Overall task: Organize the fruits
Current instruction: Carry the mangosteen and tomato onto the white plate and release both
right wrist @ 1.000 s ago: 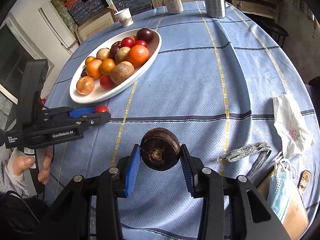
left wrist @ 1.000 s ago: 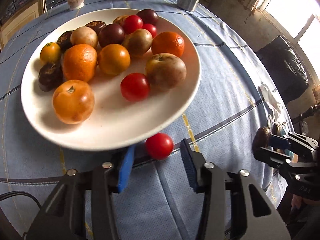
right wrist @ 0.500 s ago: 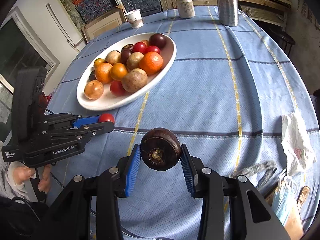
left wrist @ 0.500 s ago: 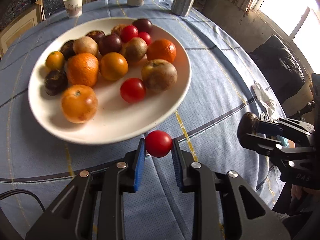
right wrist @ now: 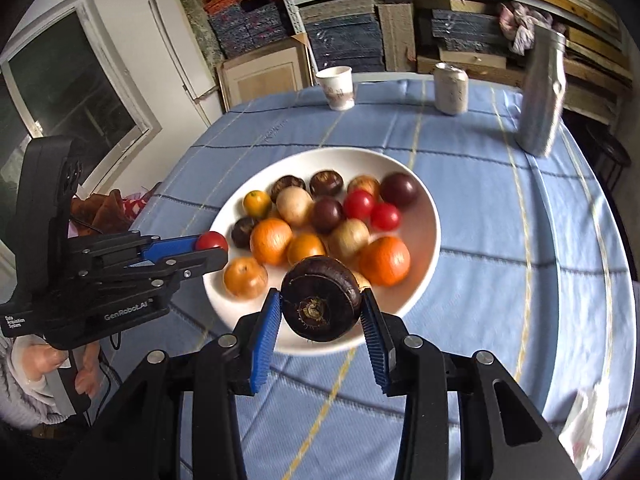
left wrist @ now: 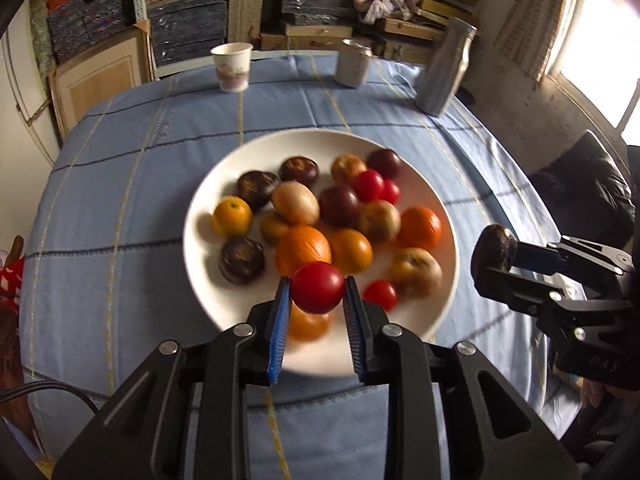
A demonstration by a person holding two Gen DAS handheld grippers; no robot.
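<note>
A white plate [left wrist: 224, 300] [right wrist: 430, 236] on the blue tablecloth holds several oranges, red tomatoes, brown and dark purple fruits. My left gripper [left wrist: 316, 300] is shut on a red tomato [left wrist: 317, 293] and holds it above the plate's near rim; the tomato also shows in the right wrist view [right wrist: 211, 241]. My right gripper [right wrist: 320, 312] is shut on a dark brown round fruit [right wrist: 321, 304], held above the plate's near edge. That fruit also shows in the left wrist view [left wrist: 494, 250], to the right of the plate.
At the table's far edge stand a paper cup [left wrist: 231, 66] [right wrist: 336, 87], a can [left wrist: 354, 62] [right wrist: 451, 87] and a silver bottle [left wrist: 444, 70] [right wrist: 541, 92]. Stacked boxes and shelves fill the wall behind. A white tissue [right wrist: 584, 428] lies at the near right.
My left gripper closed on the red tomato that lay on the cloth and lifted it over the plate's near rim. My right gripper carried the dark fruit from the table's right towards the plate.
</note>
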